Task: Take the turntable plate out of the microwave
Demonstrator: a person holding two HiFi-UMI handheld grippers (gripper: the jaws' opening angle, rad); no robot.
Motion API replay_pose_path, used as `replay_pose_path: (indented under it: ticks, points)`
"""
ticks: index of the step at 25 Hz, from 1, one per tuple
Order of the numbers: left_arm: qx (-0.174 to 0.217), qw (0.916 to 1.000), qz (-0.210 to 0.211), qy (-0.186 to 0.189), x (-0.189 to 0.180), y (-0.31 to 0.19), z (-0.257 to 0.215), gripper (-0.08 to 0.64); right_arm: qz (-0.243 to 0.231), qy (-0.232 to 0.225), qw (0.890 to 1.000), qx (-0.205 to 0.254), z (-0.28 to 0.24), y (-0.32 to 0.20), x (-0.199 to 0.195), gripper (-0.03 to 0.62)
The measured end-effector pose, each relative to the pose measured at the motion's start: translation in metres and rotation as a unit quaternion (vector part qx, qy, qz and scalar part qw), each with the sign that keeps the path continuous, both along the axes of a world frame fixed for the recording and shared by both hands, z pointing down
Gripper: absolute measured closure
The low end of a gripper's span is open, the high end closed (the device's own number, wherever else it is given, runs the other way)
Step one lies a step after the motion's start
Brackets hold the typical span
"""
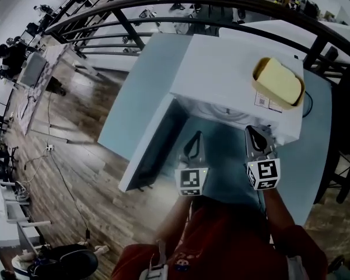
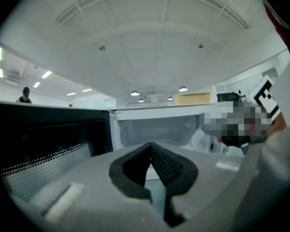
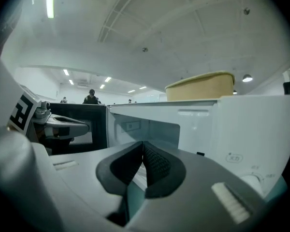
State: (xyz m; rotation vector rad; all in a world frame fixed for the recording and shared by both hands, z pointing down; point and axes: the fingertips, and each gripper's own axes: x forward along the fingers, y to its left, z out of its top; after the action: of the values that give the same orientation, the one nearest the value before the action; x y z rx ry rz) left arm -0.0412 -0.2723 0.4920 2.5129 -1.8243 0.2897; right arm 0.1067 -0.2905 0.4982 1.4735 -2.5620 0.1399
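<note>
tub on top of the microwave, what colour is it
The tub is pale yellow; it shows best in the head view.

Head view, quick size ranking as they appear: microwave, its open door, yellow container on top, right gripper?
1. microwave
2. open door
3. yellow container and right gripper: about alike, and the gripper is nearer the camera, so unranked.
</note>
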Motion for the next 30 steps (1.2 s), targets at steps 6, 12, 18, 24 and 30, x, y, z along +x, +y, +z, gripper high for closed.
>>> replay_pose_path:
  ticks: [6,12,18,24,30]
  points:
    - [-0.008,0.9999,0.002,0.008,-0.012,-0.010,0.020,0.561,-0.011,0.030,0.999,-0.024,0.027,-0.012,-0.018,0.589]
    - [-0.025,0.9996,-0.002,0.013,-0.014,-0.019,0.040,0.561,-0.039,0.088,0.995,-0.029,0.048,-0.026,-0.037,0.586]
    - [-0.043,0.9988,0.005,0.023,-0.023,-0.030,0.065,0.561,-0.087,0.141,0.985,-0.050,0.081,-0.036,-0.064,0.529]
    - [-0.052,0.9980,0.018,0.032,-0.025,-0.042,0.082,0.561,-0.118,0.212,0.969,-0.053,0.111,-0.050,-0.086,0.485]
    - [-0.065,0.9968,0.029,0.036,-0.029,-0.051,0.096,0.561,-0.131,0.257,0.956,-0.058,0.130,-0.060,-0.094,0.474]
